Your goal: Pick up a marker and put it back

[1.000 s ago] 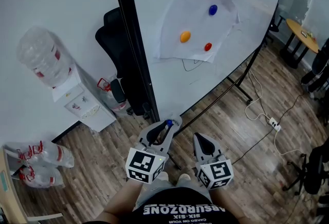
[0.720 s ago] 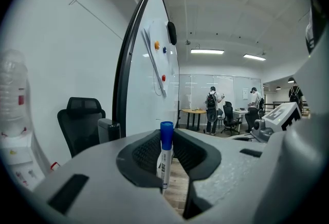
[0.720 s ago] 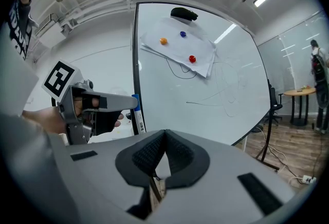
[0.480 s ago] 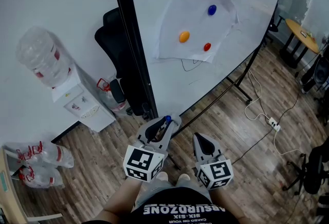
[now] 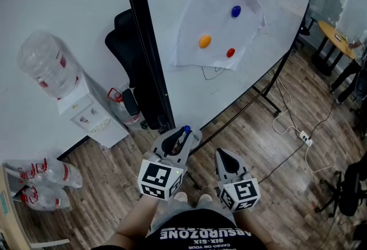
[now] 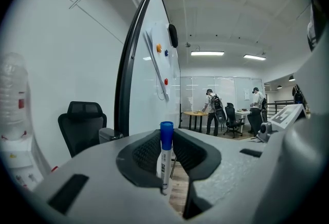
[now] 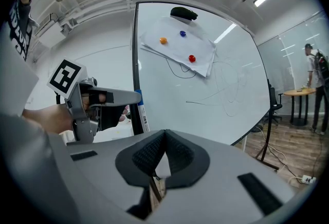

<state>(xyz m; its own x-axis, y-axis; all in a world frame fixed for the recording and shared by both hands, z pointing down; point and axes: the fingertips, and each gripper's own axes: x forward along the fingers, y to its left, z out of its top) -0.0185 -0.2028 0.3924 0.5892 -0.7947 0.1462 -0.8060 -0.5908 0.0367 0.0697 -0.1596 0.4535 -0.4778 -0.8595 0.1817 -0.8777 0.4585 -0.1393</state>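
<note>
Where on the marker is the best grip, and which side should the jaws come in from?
Grip the white barrel, below the blue cap. The marker stands upright with its cap up, so come in level and close the jaws across the round body from its two sides. The barrel is straight and slim and should seat between the ribbed pads. The left gripper holds it this way.
</note>
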